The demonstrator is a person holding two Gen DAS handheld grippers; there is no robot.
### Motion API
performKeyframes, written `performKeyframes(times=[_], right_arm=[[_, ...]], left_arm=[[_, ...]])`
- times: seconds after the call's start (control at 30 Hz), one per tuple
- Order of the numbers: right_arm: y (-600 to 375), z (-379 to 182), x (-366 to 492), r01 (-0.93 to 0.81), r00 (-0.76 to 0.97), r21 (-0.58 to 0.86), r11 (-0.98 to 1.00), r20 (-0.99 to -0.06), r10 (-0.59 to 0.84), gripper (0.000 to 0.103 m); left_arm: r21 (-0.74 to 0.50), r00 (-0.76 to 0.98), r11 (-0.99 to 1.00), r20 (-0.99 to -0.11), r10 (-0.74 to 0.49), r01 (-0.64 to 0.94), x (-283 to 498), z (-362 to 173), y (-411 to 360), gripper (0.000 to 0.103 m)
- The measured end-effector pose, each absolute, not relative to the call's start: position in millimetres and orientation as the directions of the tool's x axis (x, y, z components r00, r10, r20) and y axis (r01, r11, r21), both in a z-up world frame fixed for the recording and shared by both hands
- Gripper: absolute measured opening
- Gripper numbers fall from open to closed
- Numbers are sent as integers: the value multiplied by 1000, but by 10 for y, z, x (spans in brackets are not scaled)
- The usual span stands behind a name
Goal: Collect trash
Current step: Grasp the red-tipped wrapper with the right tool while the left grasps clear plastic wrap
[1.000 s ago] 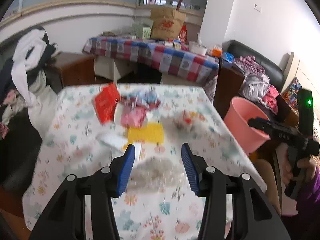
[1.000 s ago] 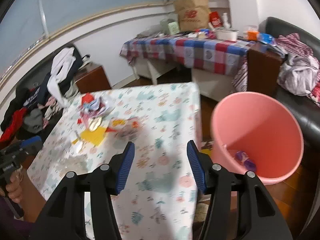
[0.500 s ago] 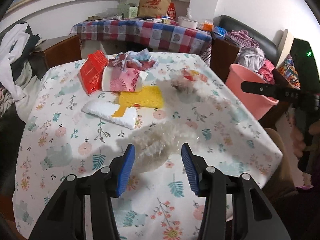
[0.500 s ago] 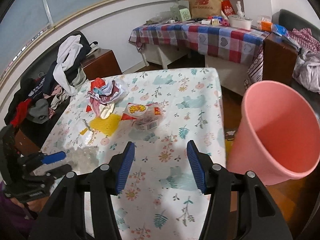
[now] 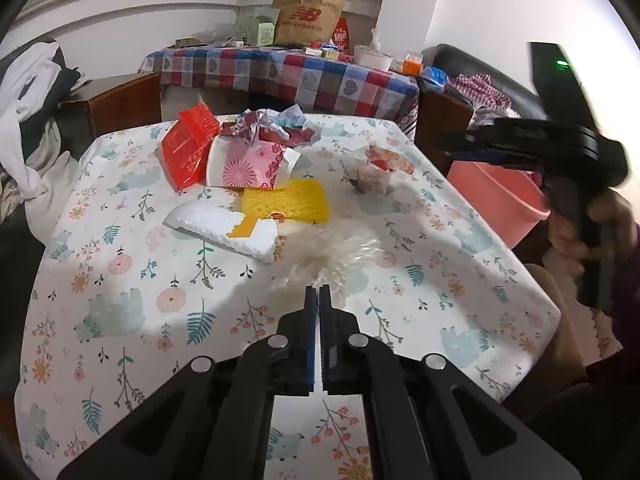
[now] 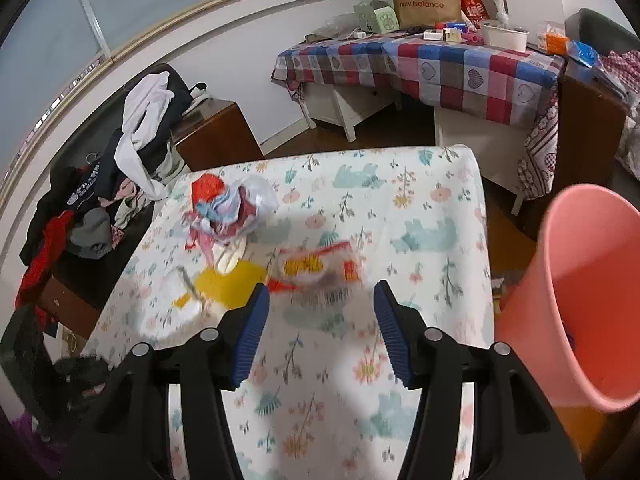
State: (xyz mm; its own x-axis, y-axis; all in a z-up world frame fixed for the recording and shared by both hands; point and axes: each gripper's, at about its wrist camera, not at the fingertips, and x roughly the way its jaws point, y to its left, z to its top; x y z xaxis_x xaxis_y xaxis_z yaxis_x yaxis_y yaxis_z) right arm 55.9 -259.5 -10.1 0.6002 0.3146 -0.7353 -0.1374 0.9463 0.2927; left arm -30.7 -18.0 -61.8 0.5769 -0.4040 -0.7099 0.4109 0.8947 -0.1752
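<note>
Two claws at work: left claw (image 5: 319, 294) pinched on clear plastic wrap (image 5: 340, 252), flimsy and probably slippery, mid-table (image 5: 120, 300), best gripped by a bunched fold; right claw (image 6: 320, 320) spread above blurred snack wrapper (image 6: 316, 272).

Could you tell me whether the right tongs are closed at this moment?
No, the right tongs stand wide open above the snack wrapper.

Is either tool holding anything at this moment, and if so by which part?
The left tool is shut on the near edge of the clear plastic bag. The right tool is open and holds nothing.
</note>
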Motion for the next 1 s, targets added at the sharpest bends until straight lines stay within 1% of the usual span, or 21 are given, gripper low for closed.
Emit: performKeyframes(times=[0.2, 0.3, 0.43, 0.53, 0.6, 0.63, 0.67, 0.7, 0.9, 1.0], right_arm=[[-2576, -170, 966, -125, 567, 323, 938, -753, 334, 55], [-2526, -342, 1185, -110, 518, 341, 934, -782, 346, 55], [-2476, -584, 1250, -94, 464, 385, 918, -799, 383, 55], [-2432, -630, 1158, -105, 464, 375, 921, -801, 378, 55], [-2422, -623, 1069, -115, 468, 375, 920, -797, 383, 35], [-2422, -620, 1026, -113, 467, 380, 918, -795, 386, 29], [-2434, -612, 998, -111, 471, 382, 917, -792, 387, 15], [-2437, -600, 935, -113, 478, 377, 919, -790, 383, 9], [-2550, -397, 627, -142, 549, 367, 919, -744, 382, 3], [-2664, -222, 455, -144, 601, 357, 923, -710, 368, 2]], left_arm=[[-201, 612, 902, -676, -411, 383, -373, -479, -45, 1], [-214, 628, 904, -659, -413, 371, -406, -401, 5, 1], [-213, 638, 911, -657, -402, 354, -417, -351, 35, 1], [-213, 644, 915, -656, -394, 343, -423, -325, 49, 1], [-214, 648, 915, -652, -394, 341, -427, -295, 43, 0], [-212, 652, 915, -648, -394, 342, -432, -269, 27, 0], [-212, 654, 915, -645, -395, 343, -432, -252, 15, 0], [-212, 658, 914, -639, -398, 347, -436, -223, -8, 0], [-206, 676, 910, -615, -407, 361, -411, -76, -186, 0], [-213, 679, 903, -601, -422, 372, -385, 11, -301, 0]])
